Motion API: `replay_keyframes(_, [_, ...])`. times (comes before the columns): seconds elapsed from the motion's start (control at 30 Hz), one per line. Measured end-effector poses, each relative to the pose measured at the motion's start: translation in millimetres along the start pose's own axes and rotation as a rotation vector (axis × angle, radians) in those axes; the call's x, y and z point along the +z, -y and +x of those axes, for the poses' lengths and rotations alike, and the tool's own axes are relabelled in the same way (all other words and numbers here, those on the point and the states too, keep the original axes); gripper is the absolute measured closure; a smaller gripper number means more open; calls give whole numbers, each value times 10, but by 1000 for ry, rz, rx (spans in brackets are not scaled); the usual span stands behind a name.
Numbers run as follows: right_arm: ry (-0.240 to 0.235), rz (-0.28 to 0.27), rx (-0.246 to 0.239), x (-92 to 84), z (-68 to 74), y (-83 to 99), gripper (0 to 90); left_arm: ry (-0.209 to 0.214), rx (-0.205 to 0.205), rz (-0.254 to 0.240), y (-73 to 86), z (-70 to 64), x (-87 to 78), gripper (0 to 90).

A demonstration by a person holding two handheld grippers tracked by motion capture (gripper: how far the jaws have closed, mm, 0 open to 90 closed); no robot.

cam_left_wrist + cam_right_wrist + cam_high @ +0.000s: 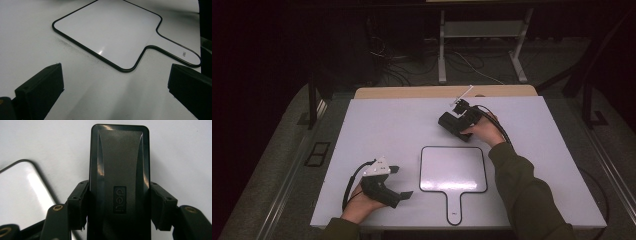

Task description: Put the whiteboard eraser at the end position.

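One black eraser (119, 185) is sitting clenched between the right gripper's (455, 123) jaws, hovering toward the table's (377, 125) far edge. One small whiteboard (453, 169) is lying near the front edge. The left gripper (401, 182) is resting released at the front-left.

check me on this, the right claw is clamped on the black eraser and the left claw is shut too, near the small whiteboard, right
One thing is off: the left claw is open, not shut. The left gripper view shows its jaws standing wide apart with bare table between them, the small whiteboard lying just ahead. The rest holds: the right claw is clamped on the black eraser.
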State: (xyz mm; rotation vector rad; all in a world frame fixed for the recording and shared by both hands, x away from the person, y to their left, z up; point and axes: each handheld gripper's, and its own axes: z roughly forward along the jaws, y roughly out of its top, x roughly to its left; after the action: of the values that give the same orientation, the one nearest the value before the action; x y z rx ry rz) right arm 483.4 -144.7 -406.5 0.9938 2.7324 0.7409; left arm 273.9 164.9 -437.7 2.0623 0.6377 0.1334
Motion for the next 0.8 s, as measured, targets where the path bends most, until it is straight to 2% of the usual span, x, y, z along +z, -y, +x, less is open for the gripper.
replay_keyframes(0.17, [4,22,3,125,-12,-77,384,2,2,1,0,-1,-8,0])
replay_keyframes(0.3, [23,34,-17,201,-42,-98,384,1,3,-2,-1,-2,-12,0])
replay_keyframes(0.5, [21,42,-16,254,-70,-143,383,2,2,-5,-3,-2,-13,0])
replay_keyframes(0.8, [25,51,-21,314,-105,-107,379,1,0,-8,-1,-4,-10,0])
